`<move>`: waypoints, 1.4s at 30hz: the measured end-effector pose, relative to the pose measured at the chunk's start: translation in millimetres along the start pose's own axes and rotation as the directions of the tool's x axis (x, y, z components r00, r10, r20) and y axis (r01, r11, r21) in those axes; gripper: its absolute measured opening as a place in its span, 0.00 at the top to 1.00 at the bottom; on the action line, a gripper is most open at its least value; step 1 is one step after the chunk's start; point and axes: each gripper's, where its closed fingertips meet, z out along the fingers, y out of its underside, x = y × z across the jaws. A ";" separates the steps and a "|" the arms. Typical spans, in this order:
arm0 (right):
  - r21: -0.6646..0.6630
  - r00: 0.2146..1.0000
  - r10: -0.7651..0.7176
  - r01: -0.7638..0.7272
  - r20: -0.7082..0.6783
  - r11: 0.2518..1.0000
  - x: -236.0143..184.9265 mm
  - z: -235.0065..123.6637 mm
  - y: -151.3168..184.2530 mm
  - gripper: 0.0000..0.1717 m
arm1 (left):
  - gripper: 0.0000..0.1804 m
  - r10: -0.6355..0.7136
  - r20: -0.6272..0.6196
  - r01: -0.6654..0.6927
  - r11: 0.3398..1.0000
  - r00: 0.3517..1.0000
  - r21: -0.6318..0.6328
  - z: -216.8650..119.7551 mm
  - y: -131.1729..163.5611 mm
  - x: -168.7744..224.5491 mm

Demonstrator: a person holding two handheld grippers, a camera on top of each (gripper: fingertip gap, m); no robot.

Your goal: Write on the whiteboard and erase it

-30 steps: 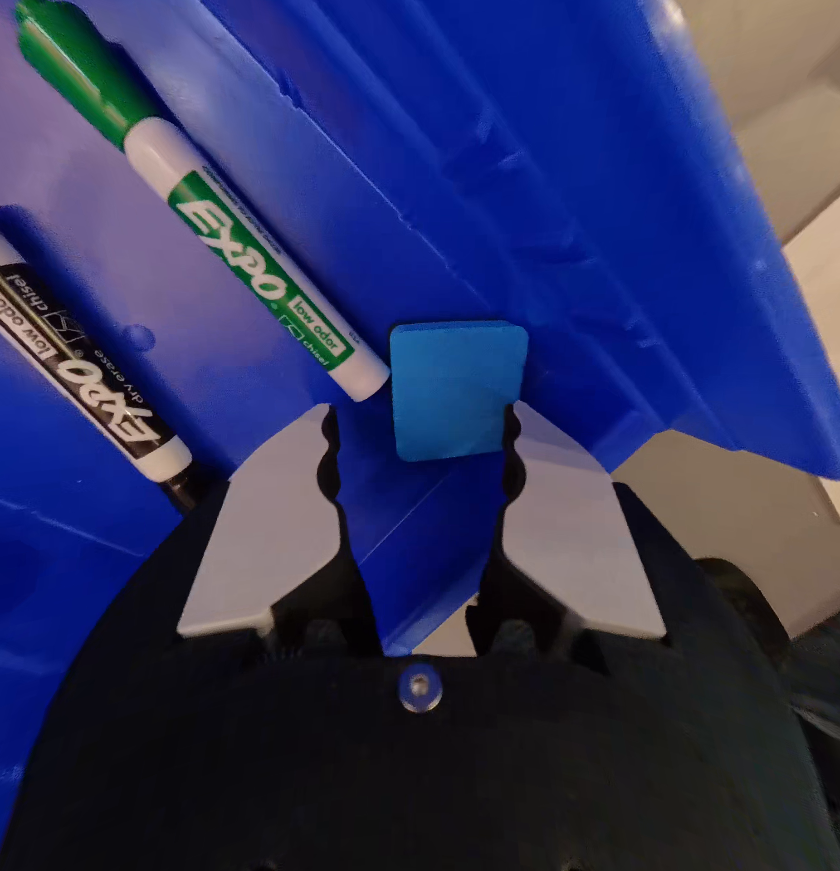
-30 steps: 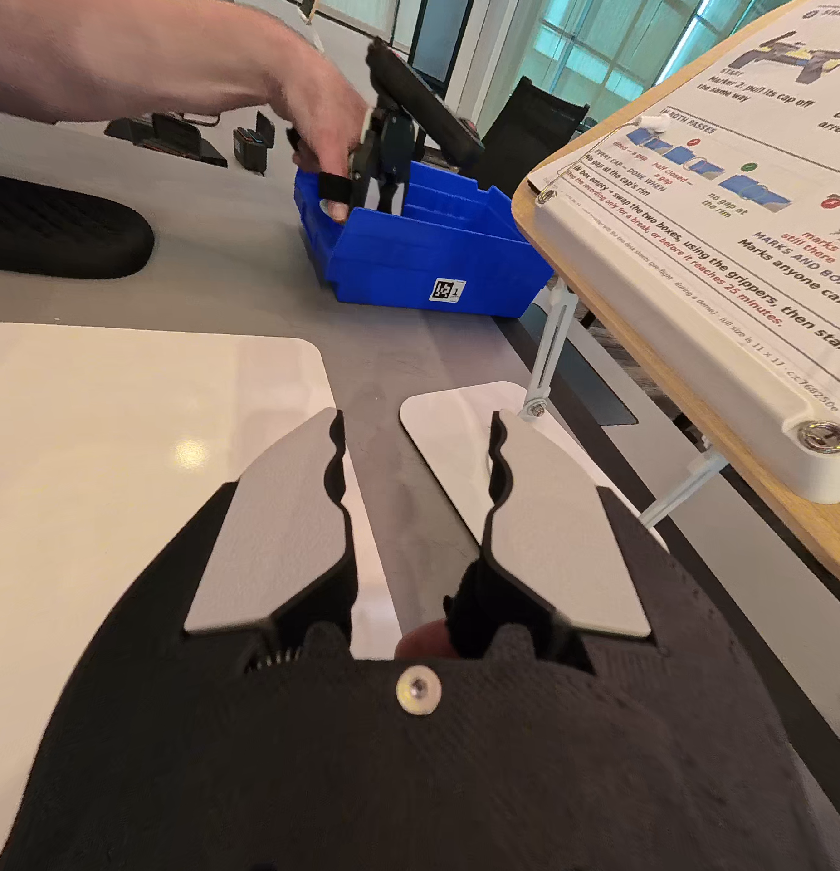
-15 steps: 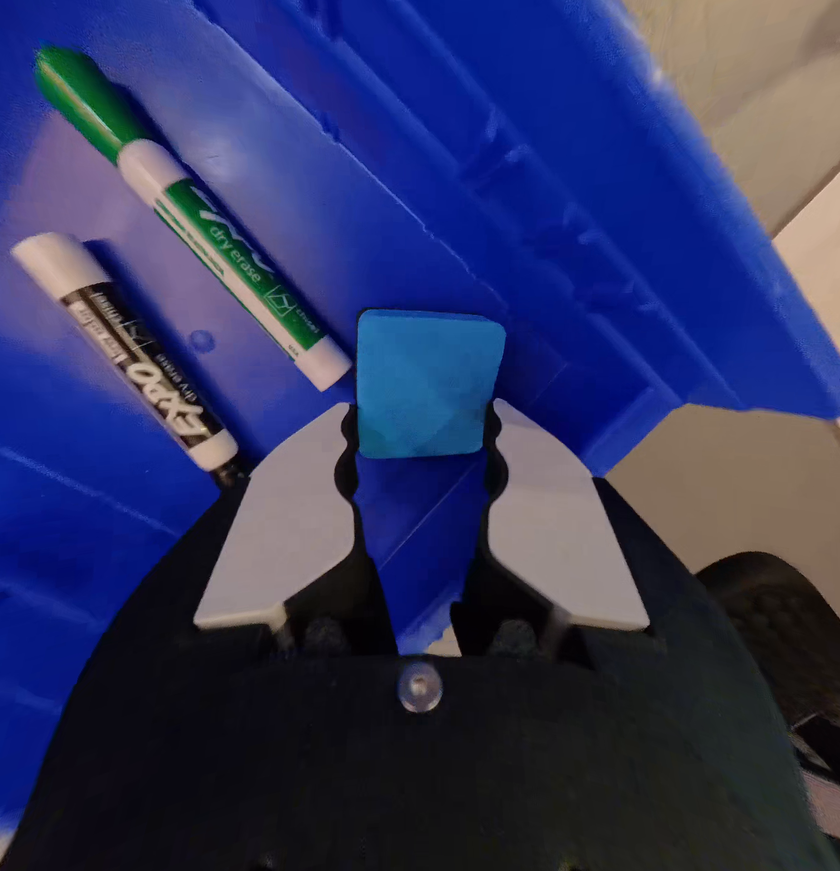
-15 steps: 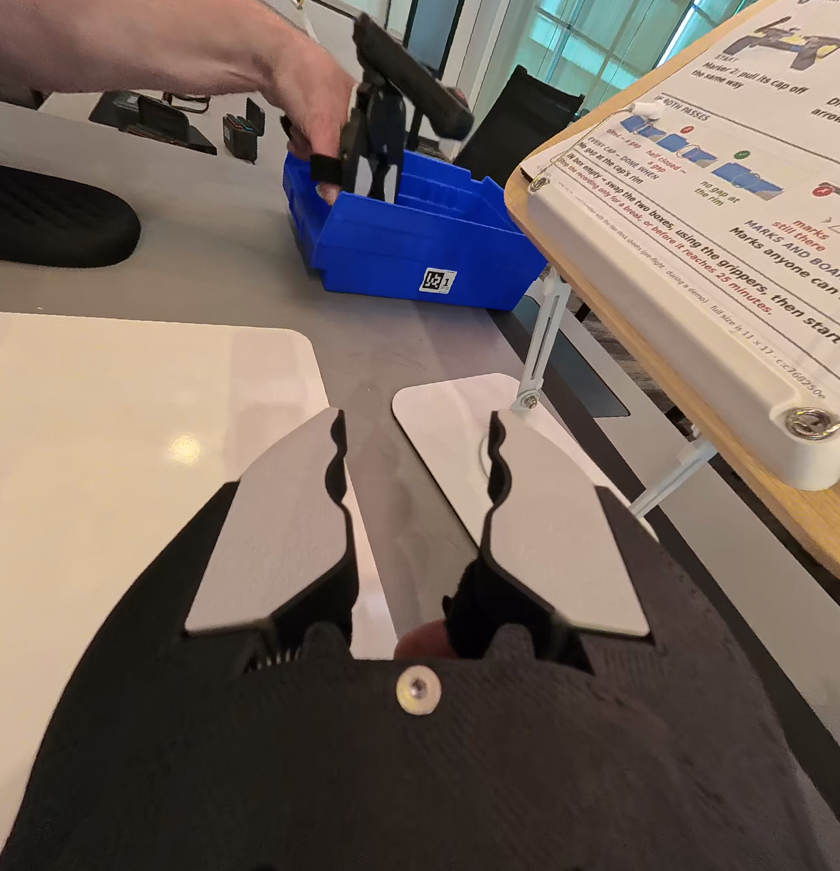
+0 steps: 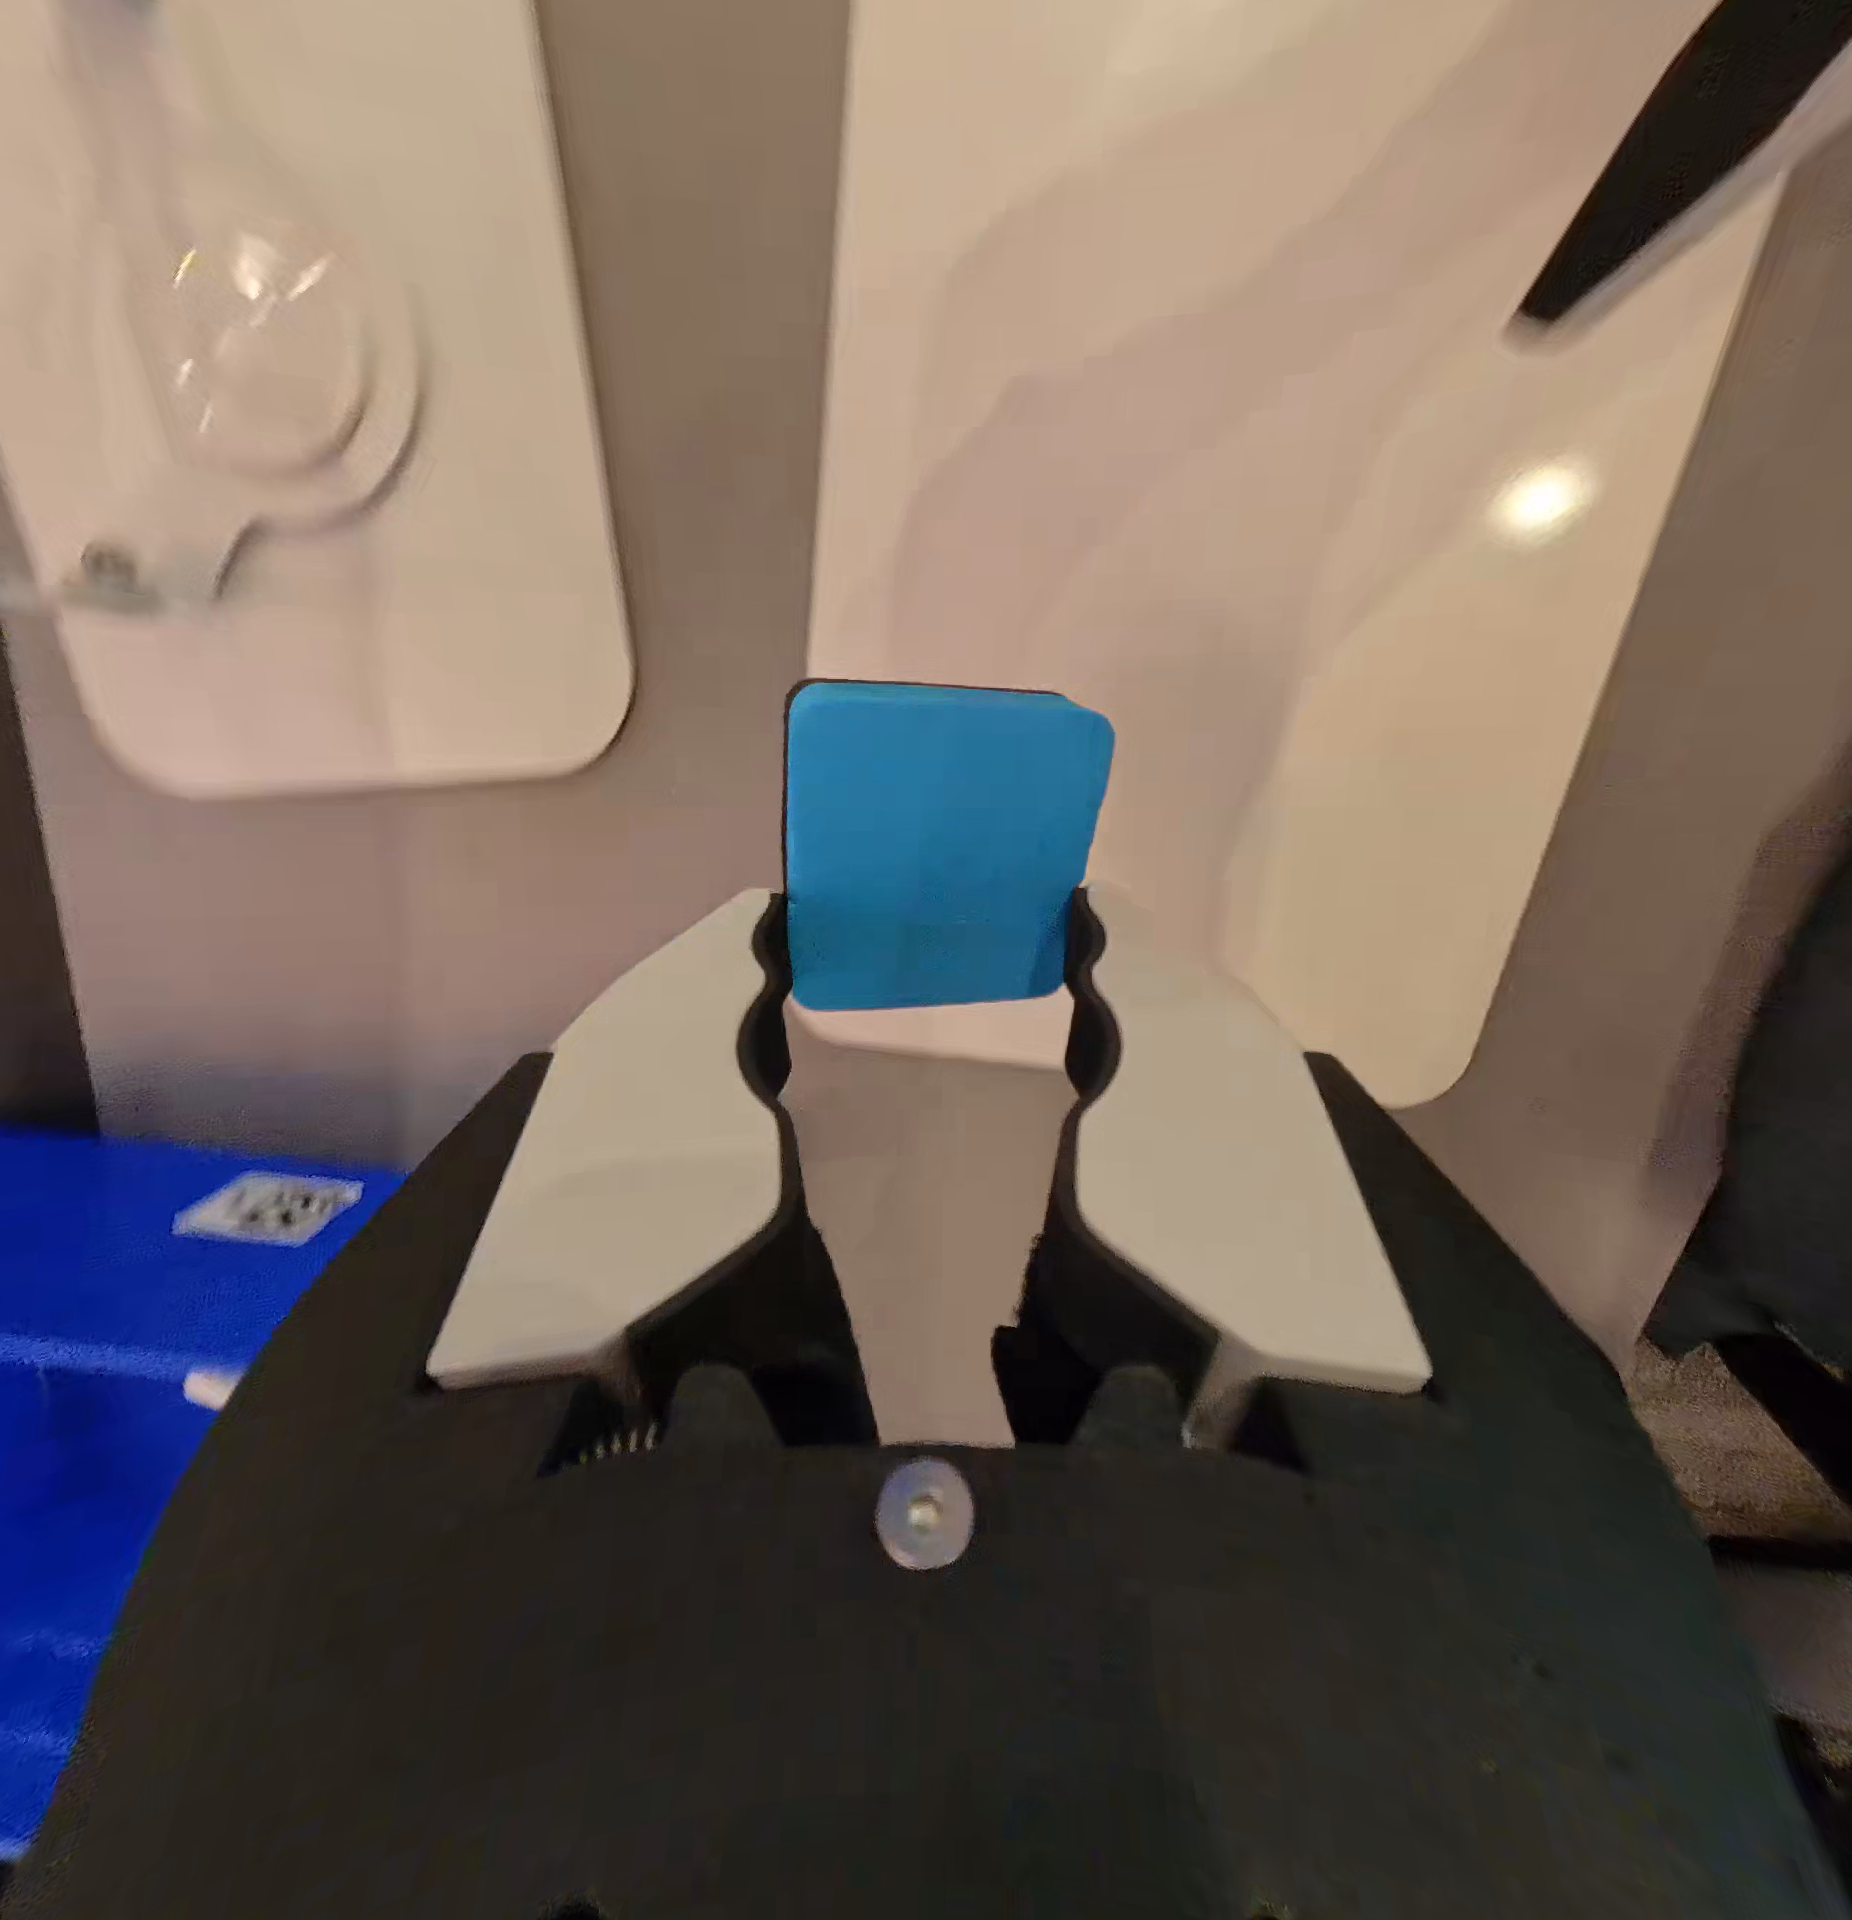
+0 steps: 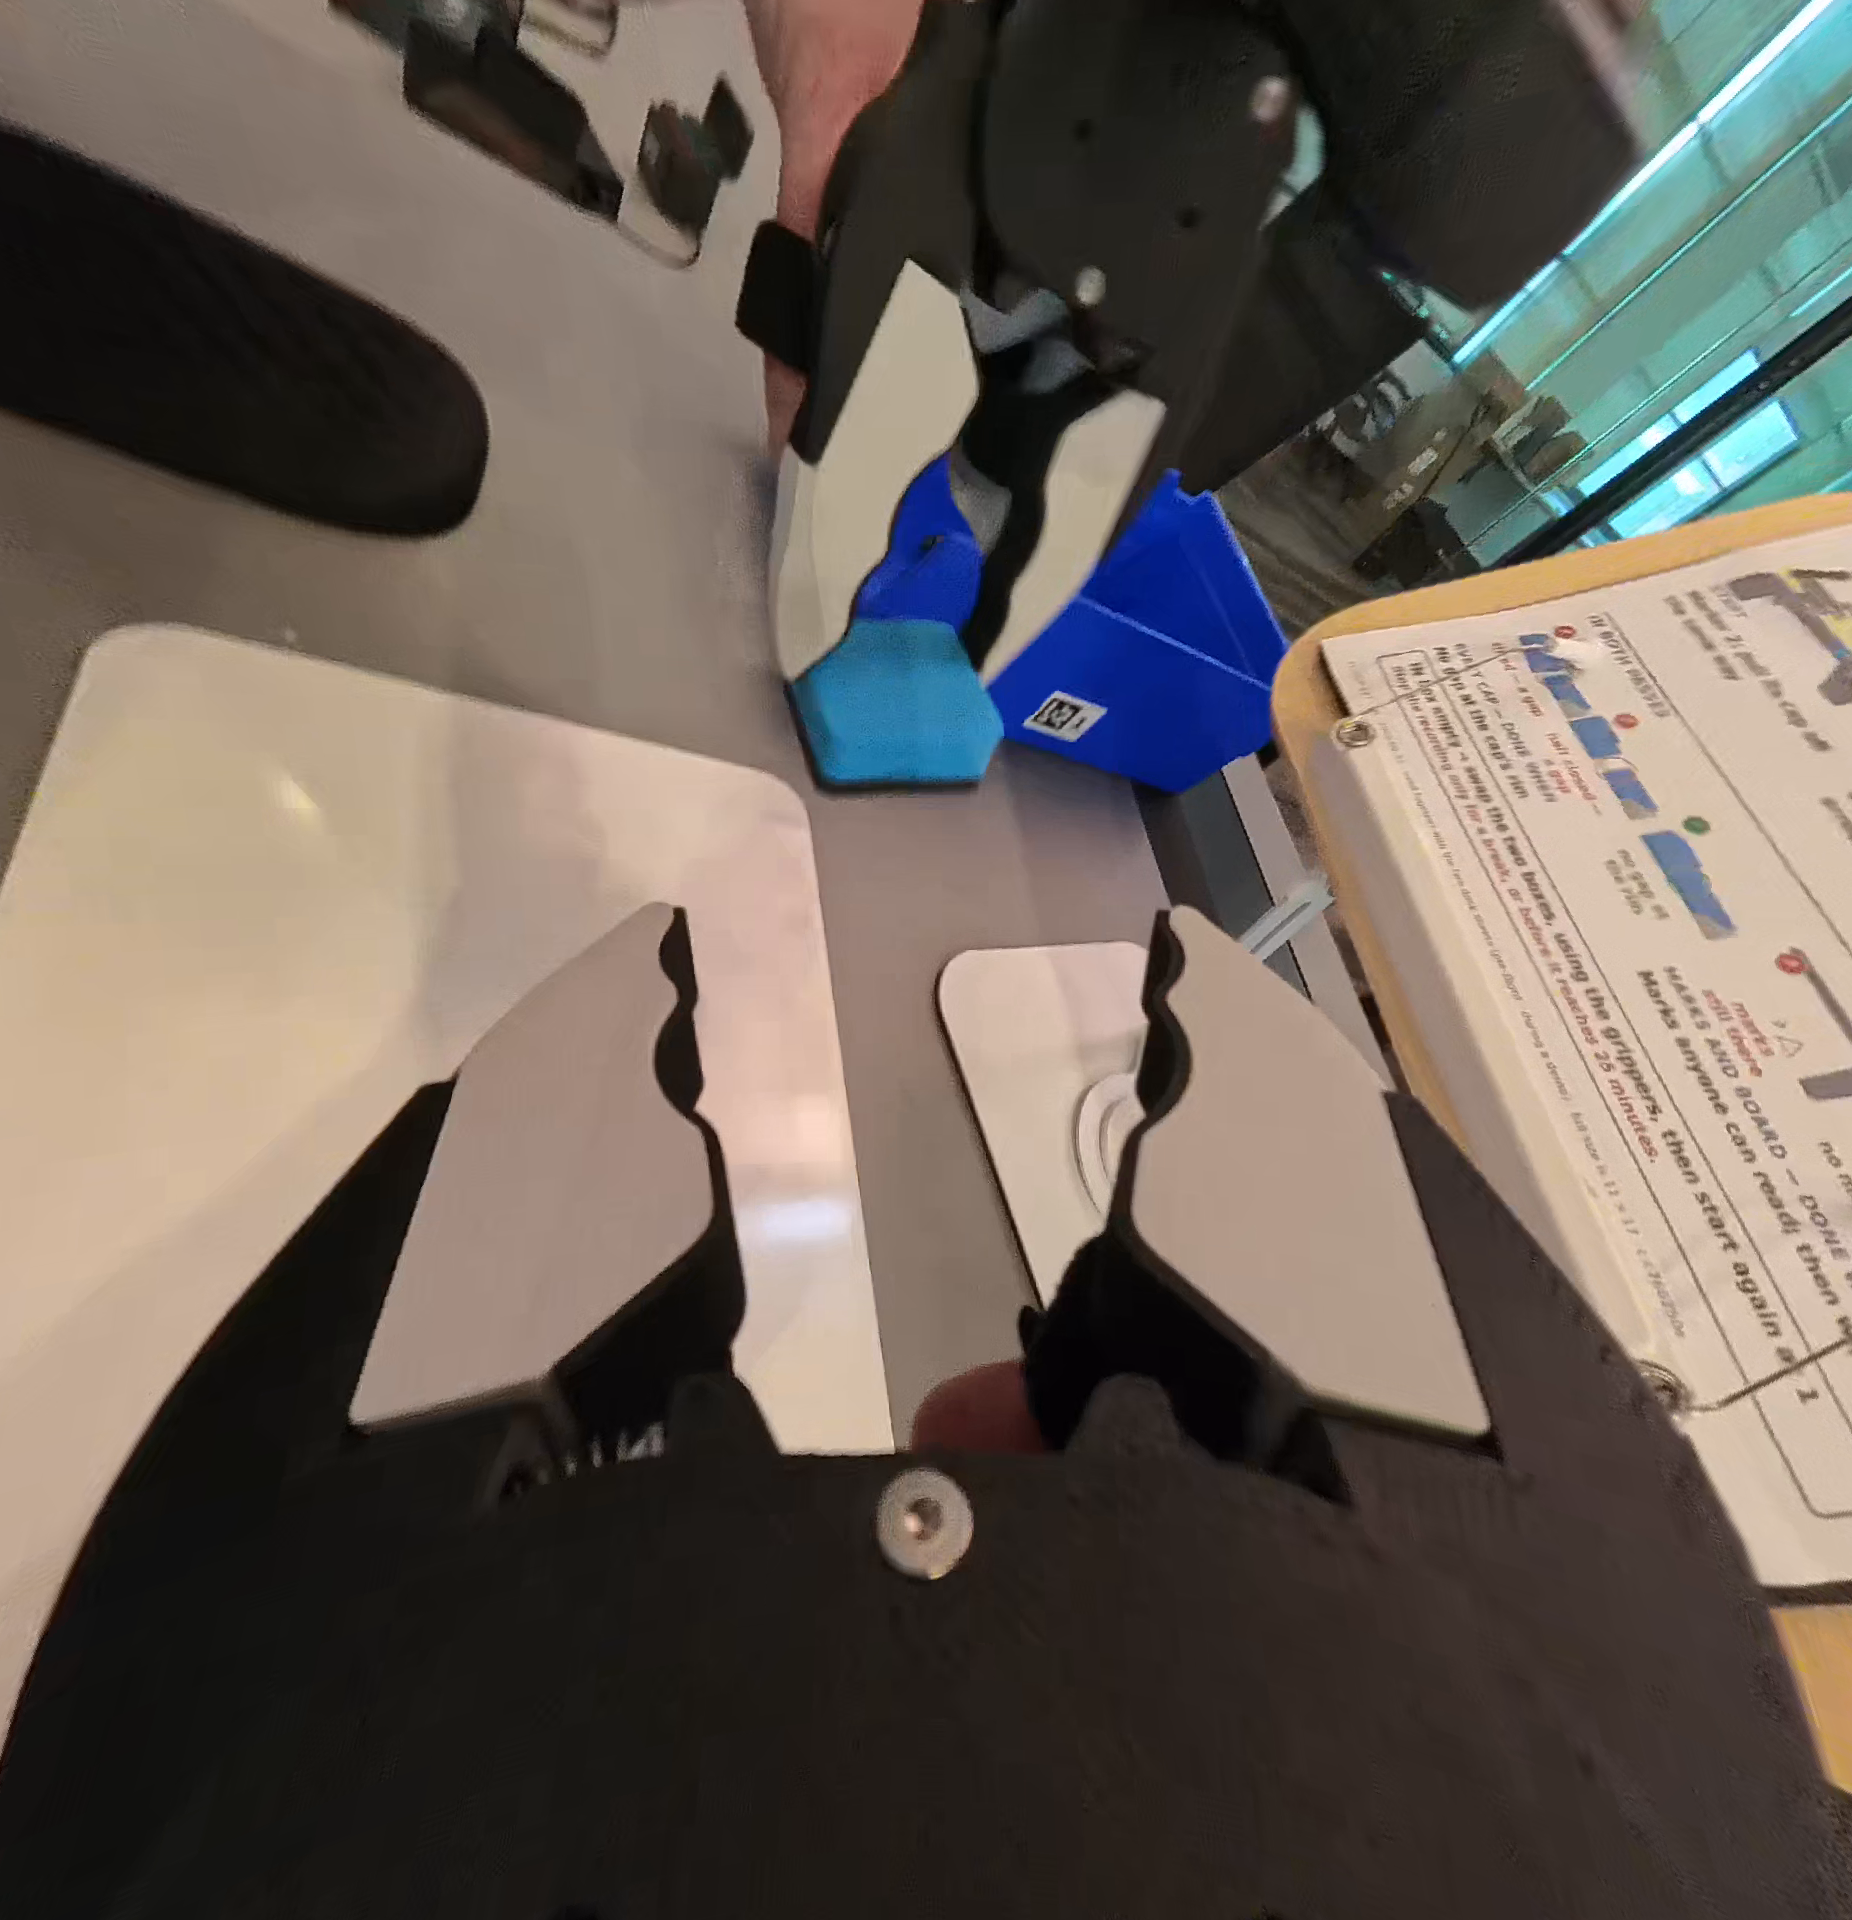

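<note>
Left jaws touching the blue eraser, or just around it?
Touching. Left wrist view: both fingers press the blue eraser sides, holding it aloft; right wrist view agrees.

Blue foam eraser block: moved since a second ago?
Yes. The blue foam eraser block, clamped in the left gripper, left the blue plastic bin toward the whiteboard.

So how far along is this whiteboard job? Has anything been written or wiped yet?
Early, it seems. Done: the blue eraser is out of the blue bin, clamped in the left gripper. In hand: carrying it near the whiteboard. Left: the board shows no marks, and the right gripper is open and empty, so writing and wiping remain.
</note>
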 end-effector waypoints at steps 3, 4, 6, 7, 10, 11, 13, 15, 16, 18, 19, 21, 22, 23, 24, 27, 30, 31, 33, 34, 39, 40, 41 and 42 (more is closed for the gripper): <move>-0.073 0.999 -0.016 0.019 0.036 0.997 -10.4 4.9 9.3 0.50 | 0.72 0.090 -0.050 -0.091 0.996 0.995 0.000 17.0 -36.6 22.6; -0.099 0.999 -0.013 0.018 0.052 0.995 -13.5 7.6 14.3 0.48 | 0.72 0.109 -0.063 -0.109 0.994 0.992 0.003 21.4 -46.6 28.2; -0.132 0.996 0.013 -0.002 0.089 0.991 -19.7 12.3 22.8 0.48 | 0.72 0.146 -0.055 -0.147 0.989 0.988 -0.009 28.4 -60.7 33.2; -0.149 0.994 0.020 -0.003 0.108 0.989 -22.6 14.3 28.3 0.48 | 0.72 0.152 -0.074 -0.151 0.988 0.986 0.012 29.1 -68.8 38.1; -0.166 0.993 0.032 -0.013 0.113 0.986 -21.7 17.6 39.2 0.57 | 0.72 0.168 -0.065 -0.167 0.986 0.984 0.029 28.7 -80.1 39.8; -0.169 0.990 0.036 -0.013 0.134 0.985 -23.6 17.5 41.1 0.63 | 0.72 0.165 -0.064 -0.163 0.986 0.984 0.037 28.2 -82.0 38.9; -0.159 0.991 0.032 -0.010 0.132 0.987 -22.1 16.4 40.9 0.66 | 0.72 0.164 -0.067 -0.161 0.985 0.984 0.055 27.7 -84.1 37.2; -0.161 0.990 0.040 -0.019 0.134 0.987 -19.6 14.3 41.8 0.66 | 0.71 0.158 -0.059 -0.153 0.984 0.986 0.088 26.5 -88.1 35.7; -0.156 0.991 0.040 -0.019 0.130 0.988 -17.2 12.2 41.9 0.66 | 0.71 0.152 -0.057 -0.144 0.982 0.987 0.119 23.9 -91.6 35.7; -0.138 0.987 0.064 -0.043 0.150 0.989 -13.1 2.9 40.1 0.66 | 0.72 0.130 -0.051 -0.120 0.979 0.990 0.162 15.5 -93.6 34.2; -0.159 0.987 0.057 -0.032 0.153 0.987 -7.9 -5.3 45.4 0.66 | 0.71 0.118 -0.025 -0.112 0.979 0.993 0.170 10.6 -90.2 29.0; -0.216 0.980 0.089 -0.049 0.177 0.975 1.3 -28.1 66.2 0.66 | 0.72 0.075 -0.018 -0.070 0.974 0.997 0.216 -0.5 -82.2 22.1; -0.255 0.971 0.122 -0.068 0.205 0.965 2.2 -40.8 81.2 0.66 | 0.74 0.051 -0.009 -0.047 0.972 0.999 0.229 -4.6 -75.3 16.8; -0.289 0.969 0.139 -0.077 0.204 0.954 5.8 -52.2 97.7 0.66 | 0.75 0.025 0.009 -0.027 0.973 1.000 0.231 -7.1 -66.4 10.0; -0.329 0.958 0.181 -0.102 0.222 0.939 5.1 -62.8 114.7 0.66 | 0.76 -0.001 0.018 -0.003 0.974 1.000 0.228 -8.0 -56.4 4.4; -0.423 0.913 0.300 -0.165 0.276 0.891 -4.4 -84.0 160.9 0.66 | 0.79 -0.078 0.014 0.074 0.974 0.997 0.213 -5.0 -24.4 -7.8; -0.482 0.844 0.402 -0.203 0.355 0.852 -25.7 -87.2 185.4 0.66 | 0.79 -0.154 0.023 0.147 0.970 0.988 0.192 -0.9 4.8 -20.4; -0.514 0.828 0.420 -0.193 0.371 0.836 -32.5 -87.2 194.4 0.66 | 0.79 -0.174 0.019 0.167 0.967 0.985 0.194 -0.6 12.2 -23.3; -0.576 0.831 0.428 -0.166 0.356 0.800 -35.9 -89.3 213.6 0.66 | 0.79 -0.212 0.016 0.204 0.958 0.977 0.200 -0.7 25.3 -29.4; -0.573 0.824 0.440 -0.178 0.358 0.800 -36.5 -90.2 213.1 0.66 | 0.79 -0.229 0.028 0.219 0.957 0.973 0.192 -0.5 33.0 -33.7; -0.642 0.824 0.440 -0.127 0.355 0.756 -43.2 -97.3 225.4 0.66 | 0.79 -0.289 0.039 0.277 0.942 0.957 0.191 -3.7 58.4 -46.3; -0.653 0.820 0.451 -0.129 0.353 0.746 -43.5 -97.8 224.9 0.65 | 0.78 -0.303 0.046 0.289 0.937 0.952 0.194 -5.2 63.1 -49.7; -0.664 0.814 0.463 -0.133 0.350 0.736 -43.9 -98.8 224.4 0.62 | 0.78 -0.319 0.054 0.303 0.932 0.946 0.197 -7.1 68.4 -53.4; -0.670 0.810 0.471 -0.135 0.350 0.730 -44.5 -99.6 223.5 0.59 | 0.77 -0.336 0.063 0.318 0.927 0.940 0.201 -10.0 74.3 -57.6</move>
